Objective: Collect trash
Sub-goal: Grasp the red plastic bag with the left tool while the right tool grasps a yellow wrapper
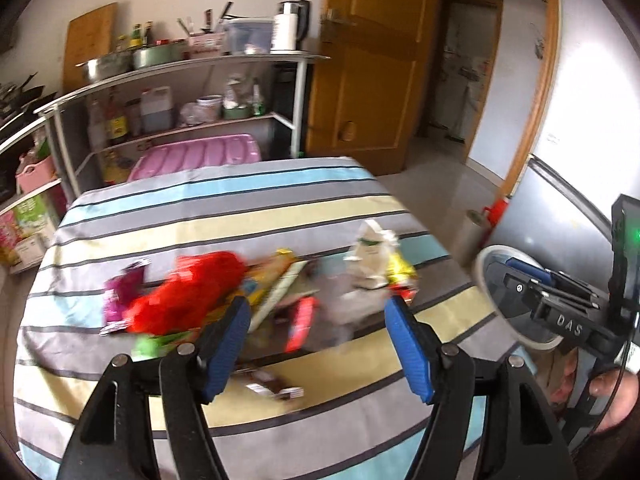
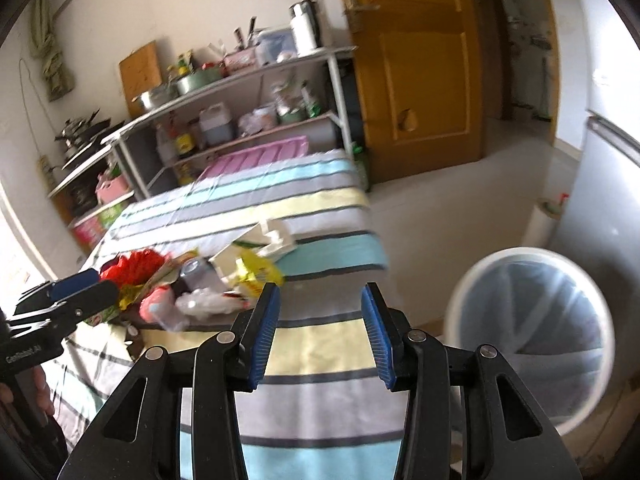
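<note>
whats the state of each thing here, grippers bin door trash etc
left gripper: open, nothing between its pads
right gripper: open, empty
trash bin: upright on the floor beside the table, lined with a bag, no lid on it
trash pile: loose on the striped tablecloth, not yet collected
red bag: crumpled, lying in the pile
wooden door: standing open

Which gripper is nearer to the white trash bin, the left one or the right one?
Right. The right gripper hangs open over the table edge beside the white trash bin; the left gripper, also open, hovers over the trash pile, farther away.
</note>
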